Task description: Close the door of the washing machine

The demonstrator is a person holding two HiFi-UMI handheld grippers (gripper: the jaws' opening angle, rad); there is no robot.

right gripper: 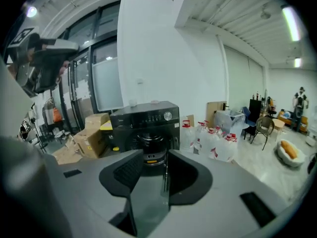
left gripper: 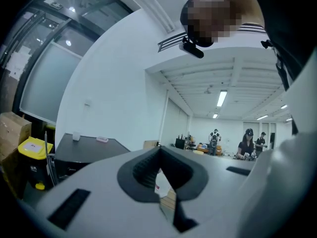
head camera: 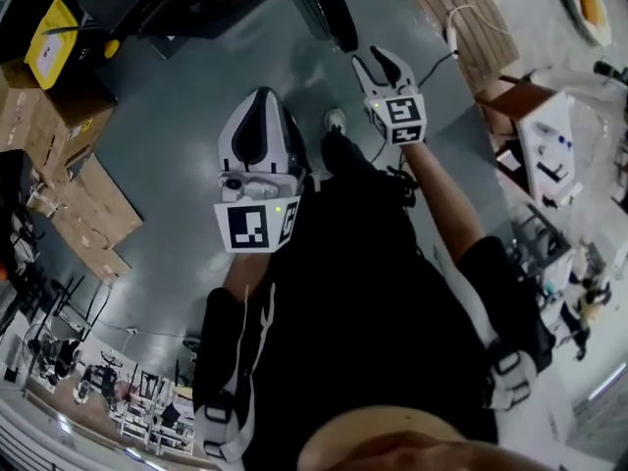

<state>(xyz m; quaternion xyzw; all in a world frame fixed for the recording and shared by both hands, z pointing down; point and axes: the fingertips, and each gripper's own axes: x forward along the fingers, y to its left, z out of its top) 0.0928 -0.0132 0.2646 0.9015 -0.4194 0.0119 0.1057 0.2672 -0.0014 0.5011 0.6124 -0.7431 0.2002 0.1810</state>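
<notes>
The black washing machine [right gripper: 146,123] stands on the floor [head camera: 177,155] well ahead of the right tongs [right gripper: 155,155] and shows in the gap between their parted, empty jaws. The left tongs [left gripper: 159,150] are pressed tip to tip on nothing, with the machine off to their left. Only the head view shows the door [head camera: 332,13] swung out toward the person. Only the right gripper view shows the control panel [right gripper: 153,117] and the water jugs [right gripper: 215,138] beside the machine.
</notes>
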